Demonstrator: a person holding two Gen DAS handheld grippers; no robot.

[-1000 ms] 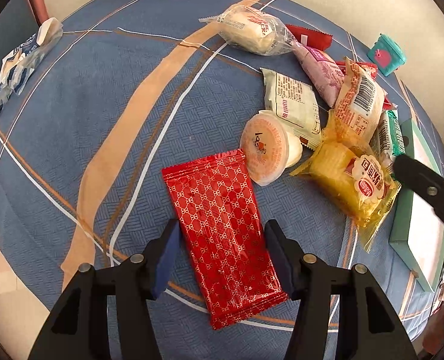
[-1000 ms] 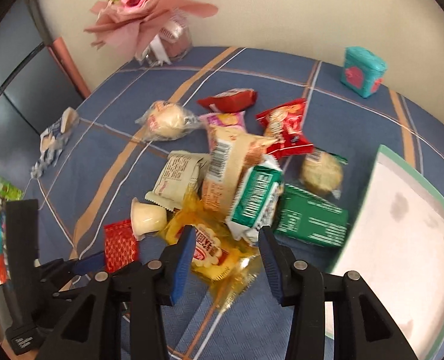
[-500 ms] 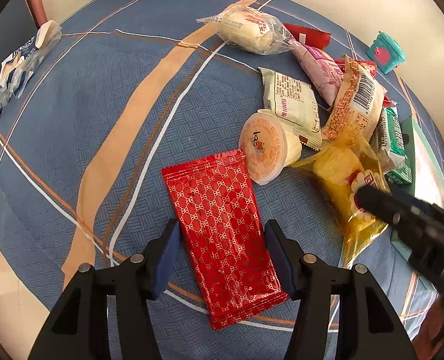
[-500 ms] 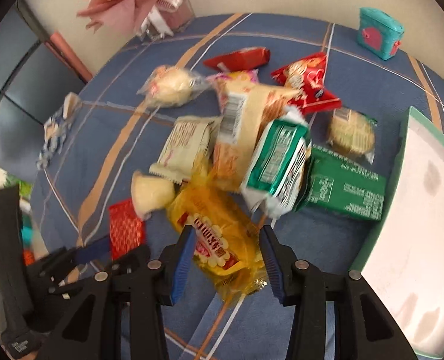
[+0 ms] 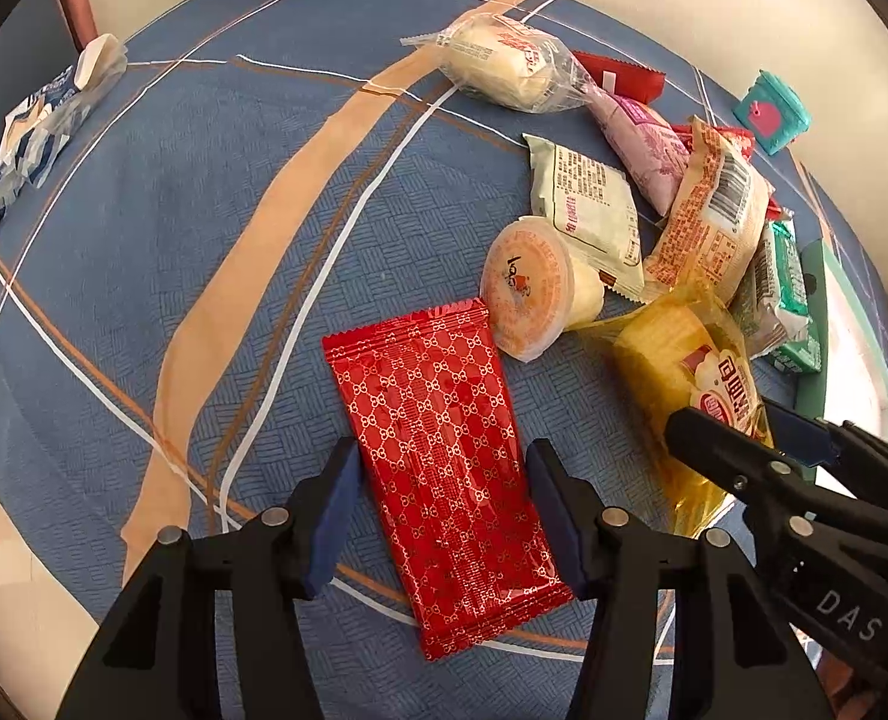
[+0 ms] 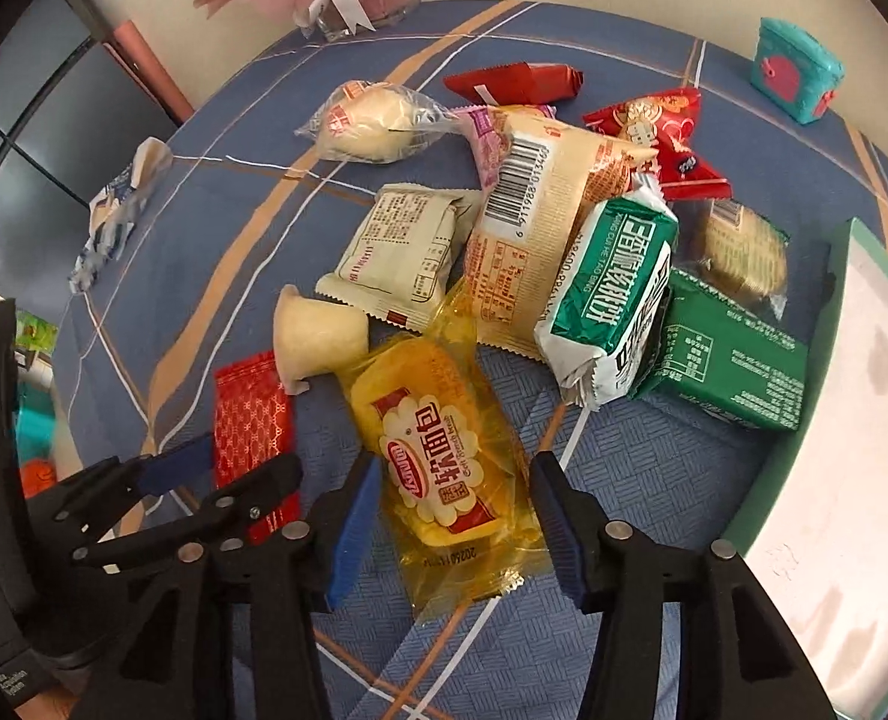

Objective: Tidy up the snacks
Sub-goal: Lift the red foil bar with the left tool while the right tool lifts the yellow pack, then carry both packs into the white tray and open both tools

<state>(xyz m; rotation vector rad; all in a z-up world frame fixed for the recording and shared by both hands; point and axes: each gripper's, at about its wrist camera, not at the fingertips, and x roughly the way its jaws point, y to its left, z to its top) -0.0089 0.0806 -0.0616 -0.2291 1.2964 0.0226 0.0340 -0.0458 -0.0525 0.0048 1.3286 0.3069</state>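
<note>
Snacks lie heaped on a blue plaid tablecloth (image 5: 204,192), and in the left wrist view the left gripper (image 5: 441,510) sits wide open astride a flat red foil packet (image 5: 438,450), its blue pads on either side of the packet's near half and seemingly clear of the foil, with nothing held. Just beyond the packet's far corner a jelly cup (image 5: 528,288) lies on its side, and the right gripper (image 5: 750,438) reaches in from the right edge over a yellow soft-bread bag (image 5: 690,384). In the right wrist view the right gripper (image 6: 453,516) is likewise spread wide, straddling the near end of the yellow soft-bread bag (image 6: 438,456) without pinching it, so it too is empty. The bag's far end runs under the pile, beside a barcoded orange-and-cream packet (image 6: 534,222) and a green-and-white biscuit pack (image 6: 612,294). A green-rimmed tray (image 6: 804,402) with a white floor waits at the table's right edge, probably the destination. To do this step well, each gripper should likely drop until its pads flank the wrapper's thick middle, then close gently; the bread is soft and will crush, while the slick foil may slip if caught only by an edge. Lifting the bag straight up before swinging towards the tray should keep the neighbouring packs from being dragged along.
</note>
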